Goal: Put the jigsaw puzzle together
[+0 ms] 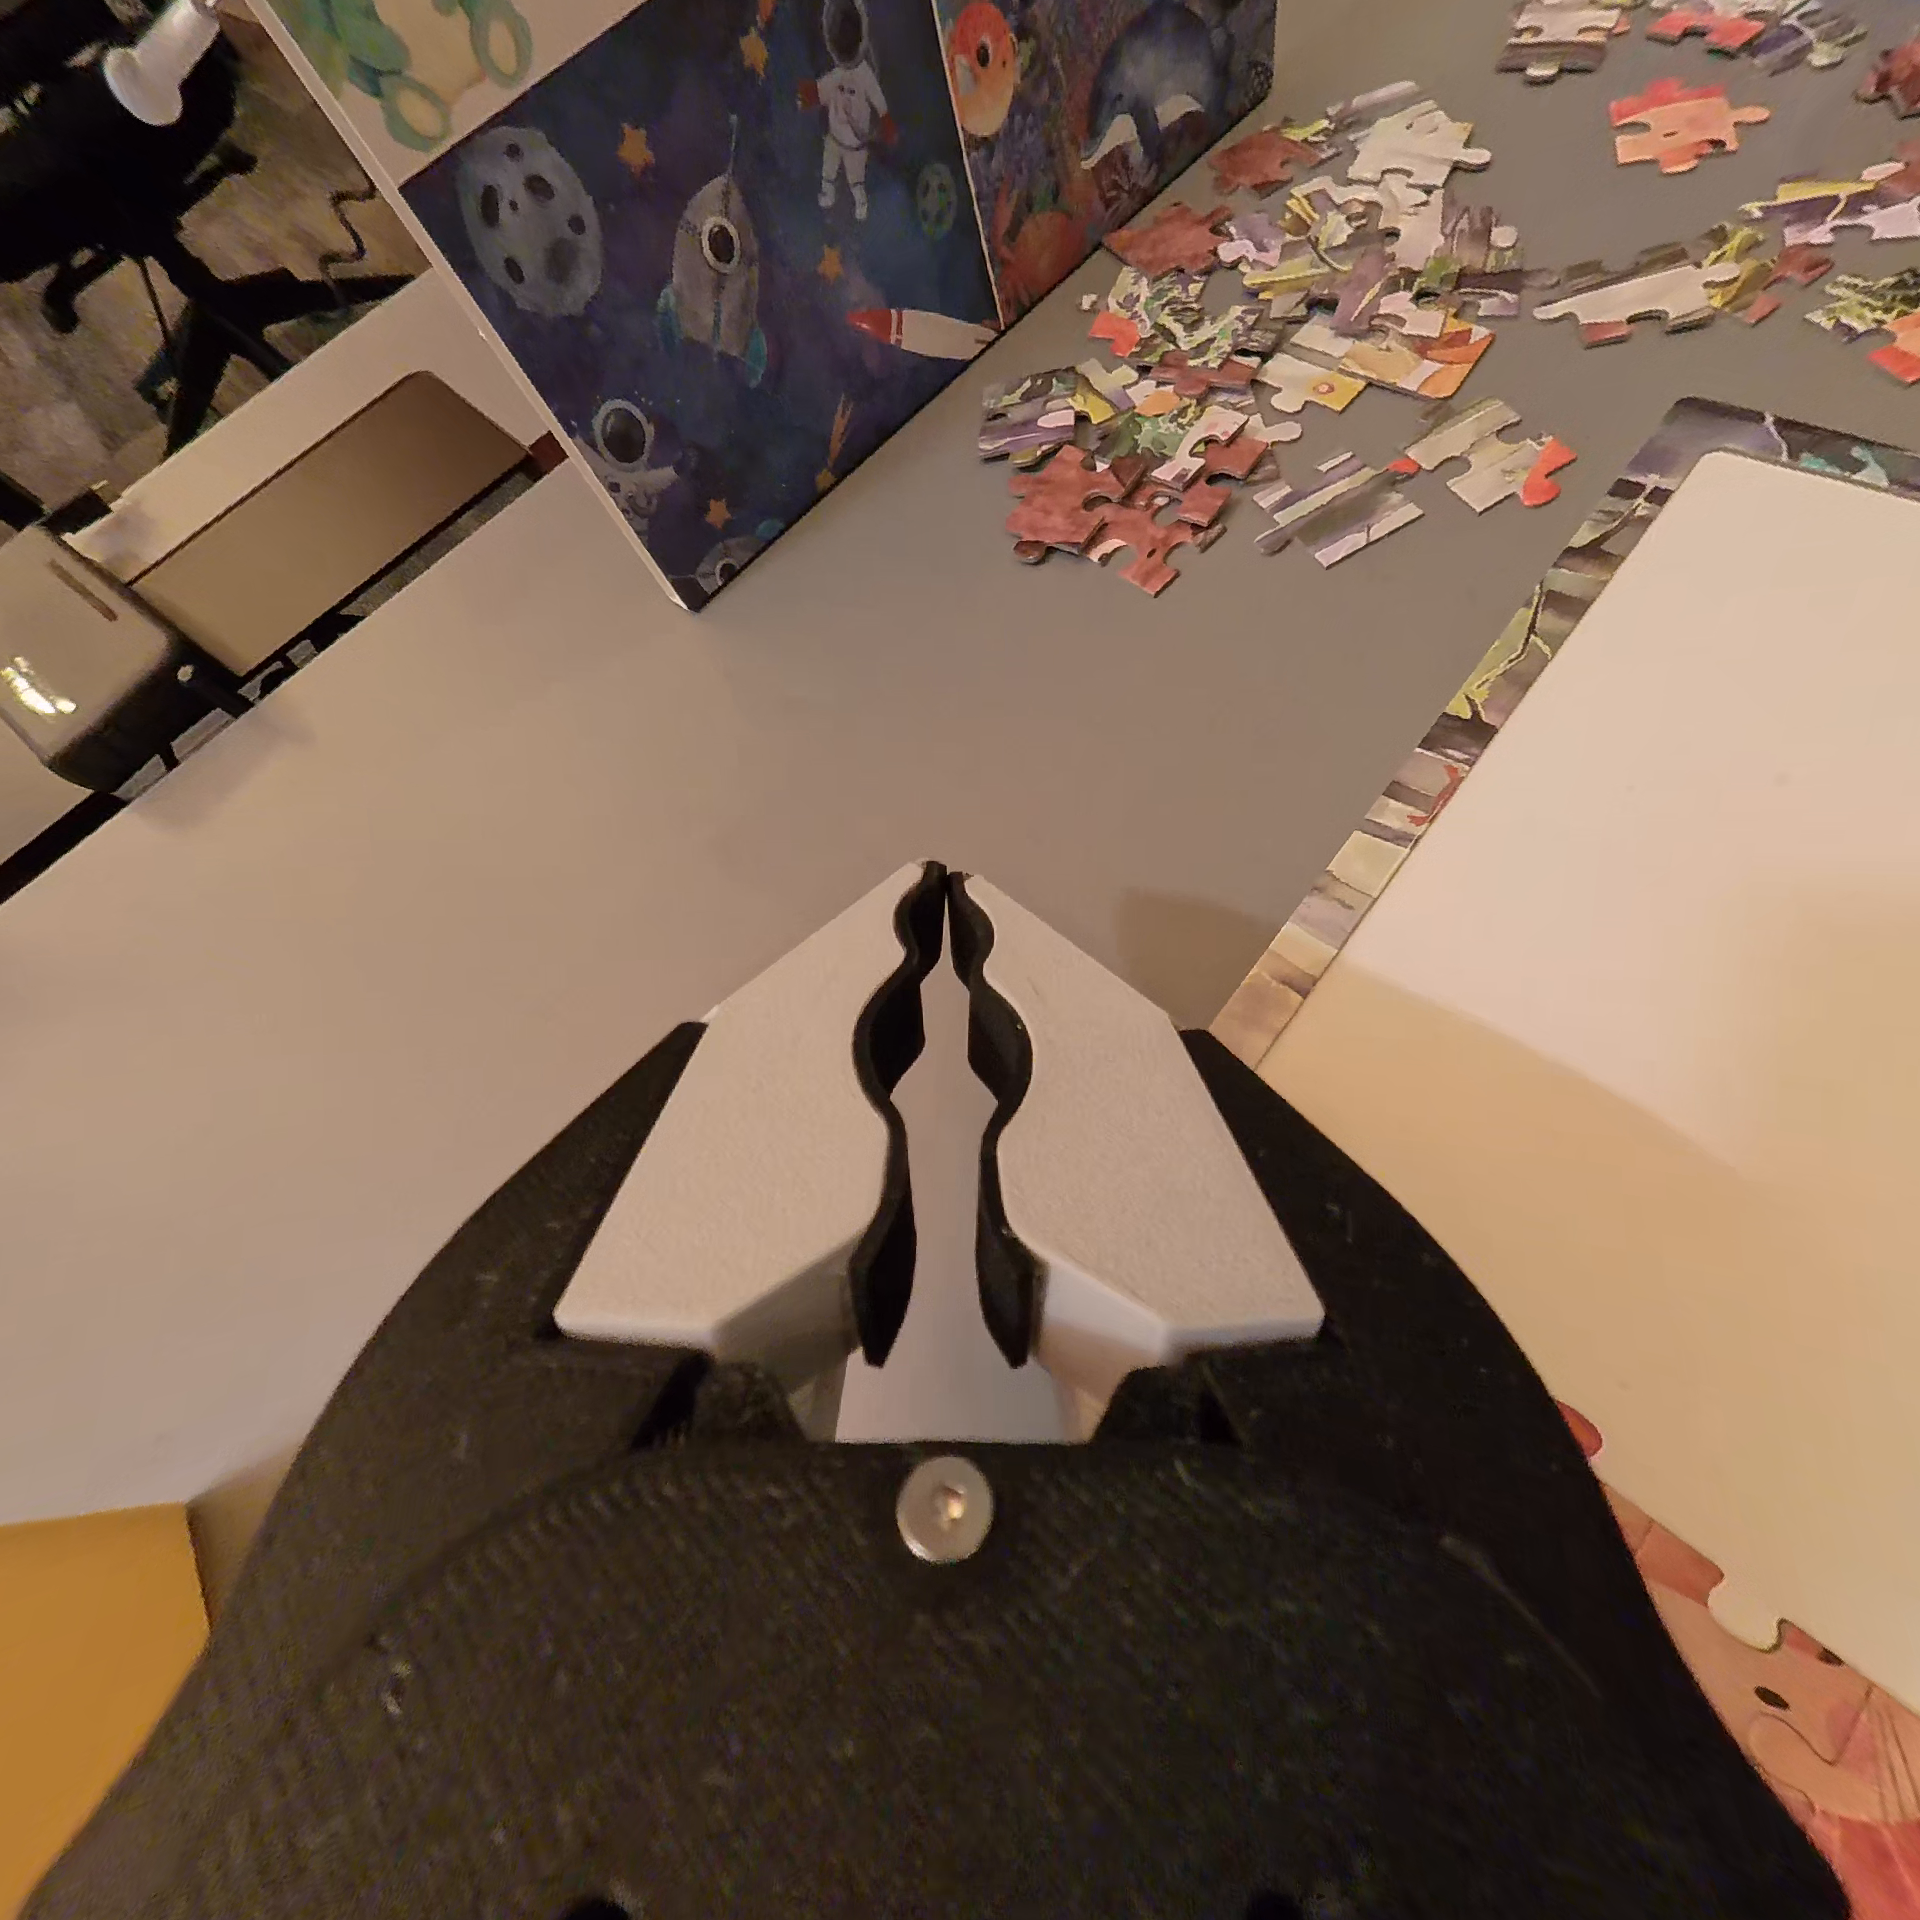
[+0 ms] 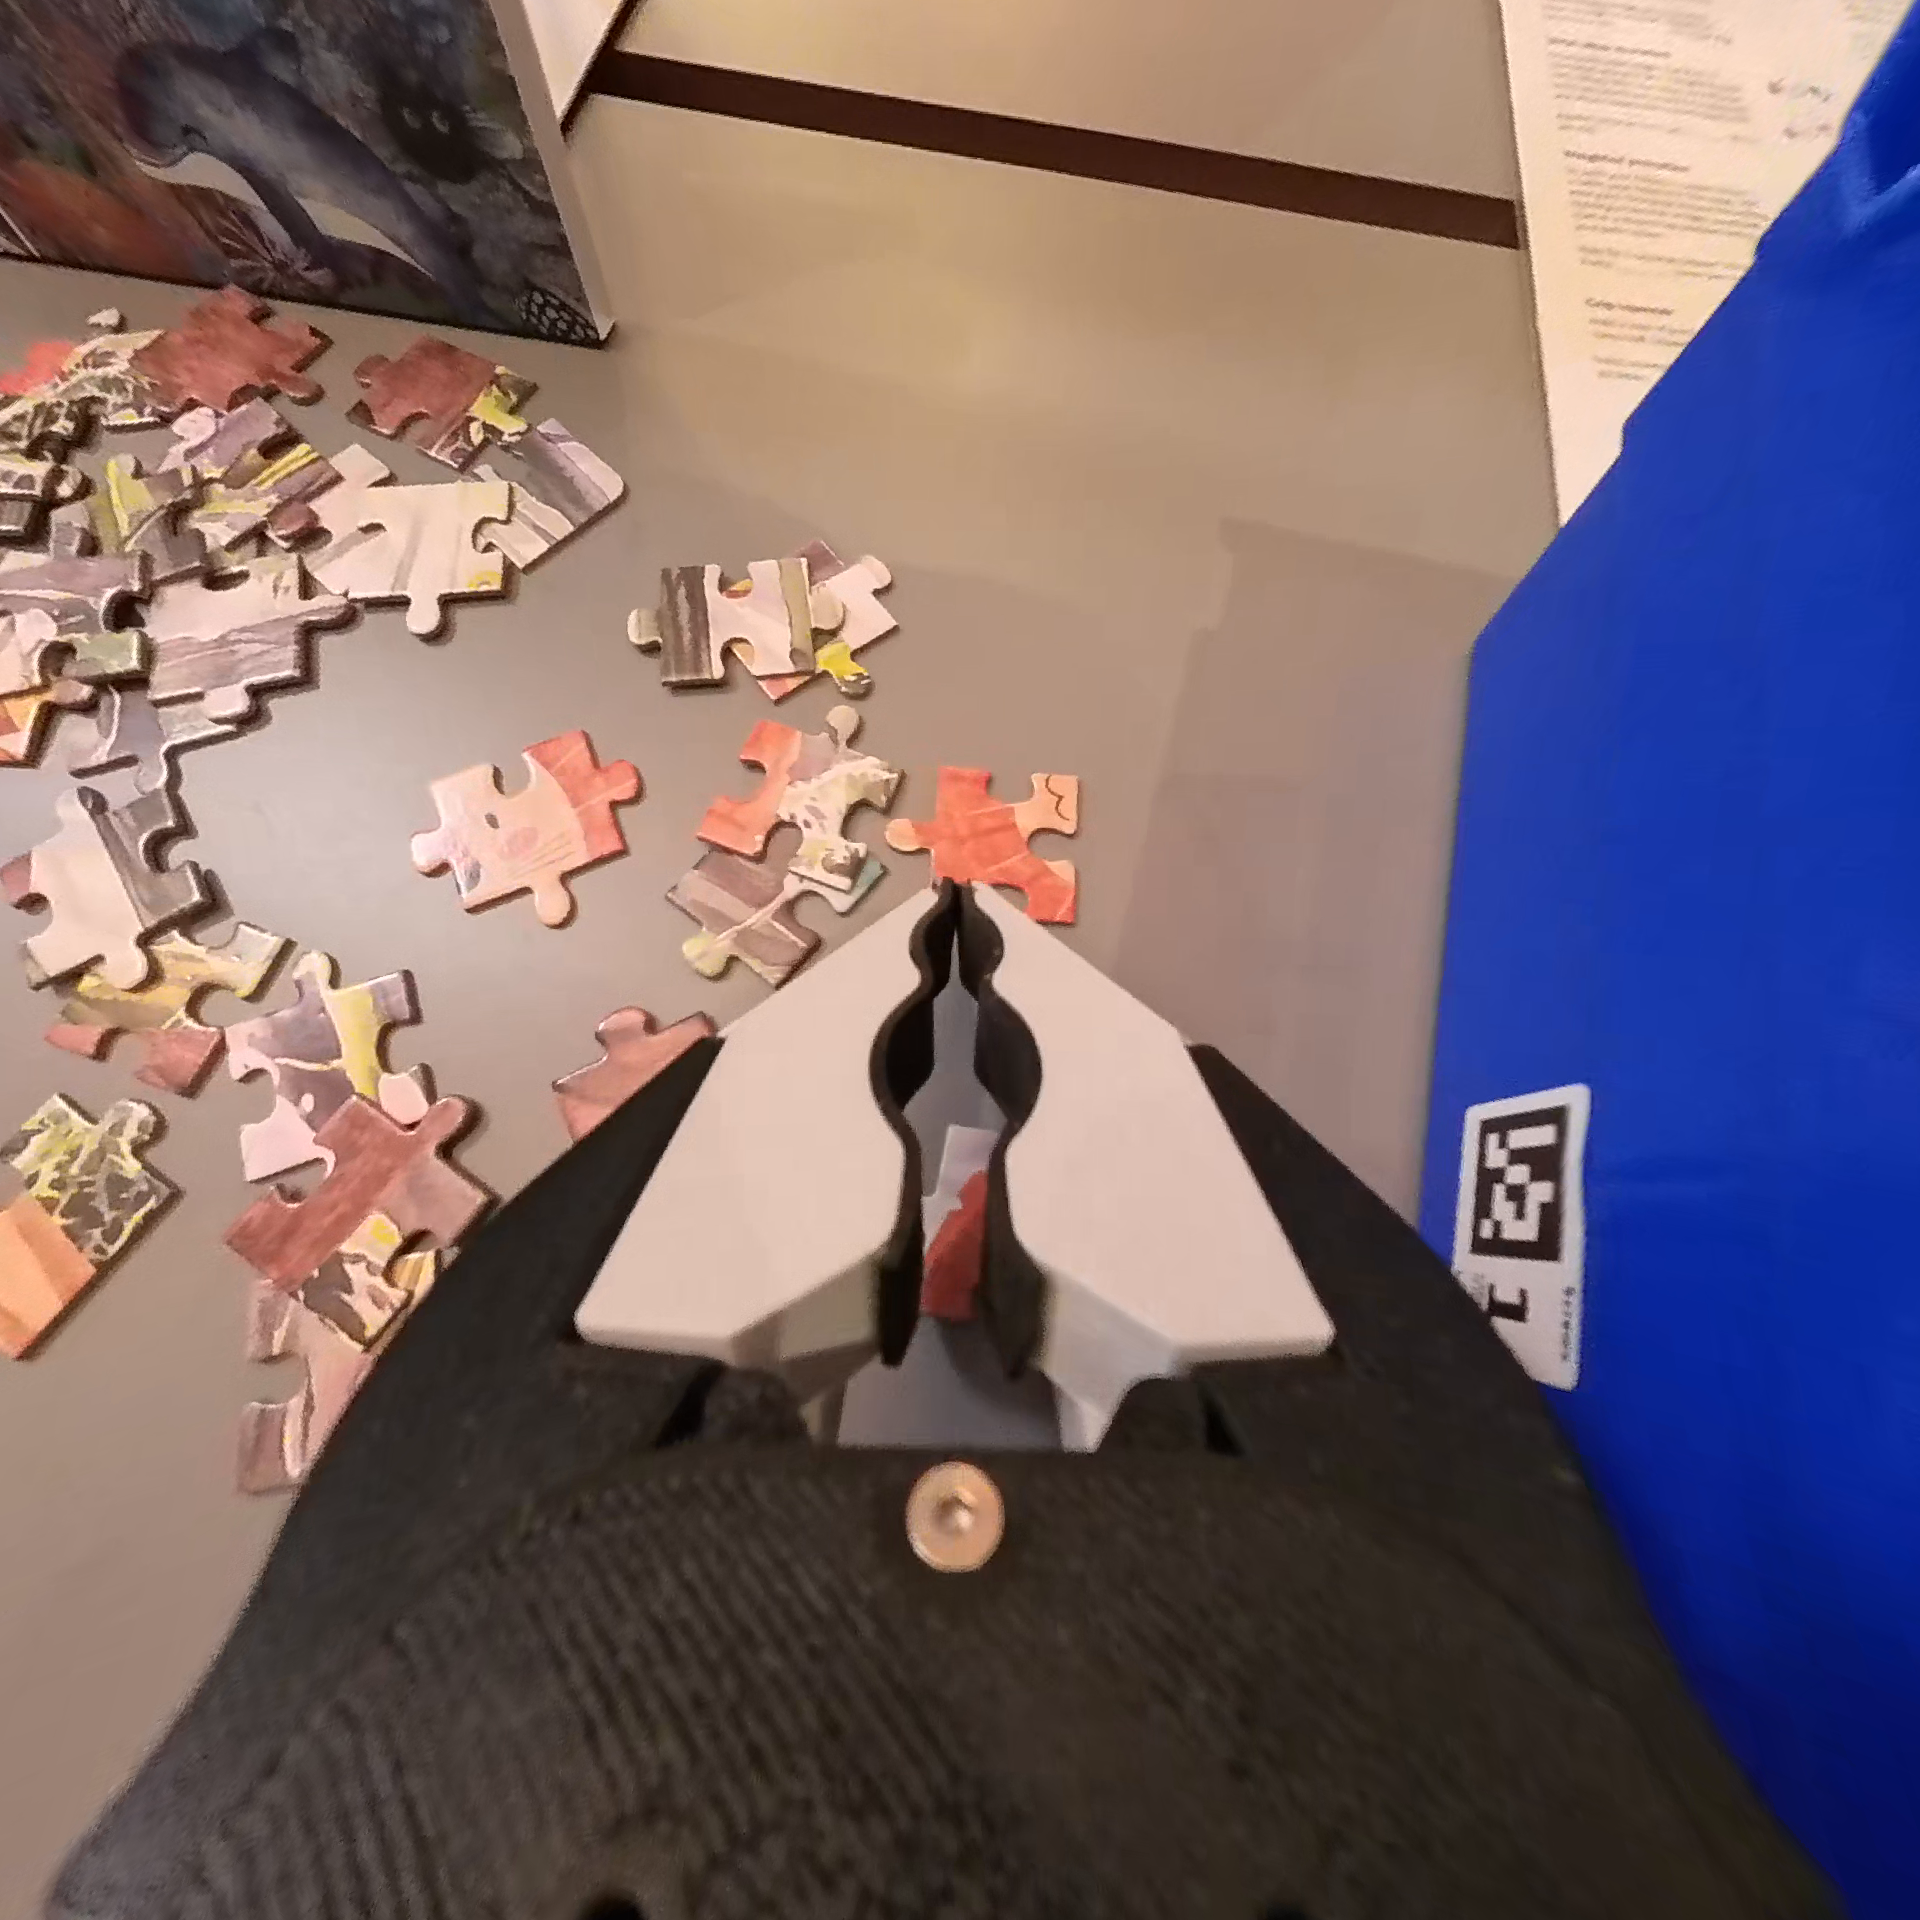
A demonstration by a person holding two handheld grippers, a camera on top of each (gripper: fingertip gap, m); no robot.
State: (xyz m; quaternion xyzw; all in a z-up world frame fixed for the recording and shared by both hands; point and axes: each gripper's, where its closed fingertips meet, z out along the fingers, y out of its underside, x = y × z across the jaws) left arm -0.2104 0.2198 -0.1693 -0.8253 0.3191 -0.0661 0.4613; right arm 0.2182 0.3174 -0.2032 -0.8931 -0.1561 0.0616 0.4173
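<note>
In the left wrist view my left gripper (image 1: 938,878) is shut and empty, over bare grey table. To its right lies the puzzle board (image 1: 1662,831), white inside with a joined painted border along its left edge (image 1: 1455,727). Loose pieces lie in a heap (image 1: 1299,343) farther off. In the right wrist view my right gripper (image 2: 961,896) is shut, its tips at the near edge of an orange-red piece (image 2: 987,826) lying flat on the table. I cannot tell whether they pinch it. Another red piece (image 2: 951,1236) shows through the gap under the jaws.
Two picture boxes stand at the back, one with space art (image 1: 727,291), one with sea art (image 1: 1122,94). A blue bag (image 2: 1714,935) with a black-and-white tag stands close on the right. Several loose pieces (image 2: 208,582) spread to the left. A joined corner (image 1: 1818,1714) shows at lower right. Tip to tip, the grippers are about 45 centimetres apart.
</note>
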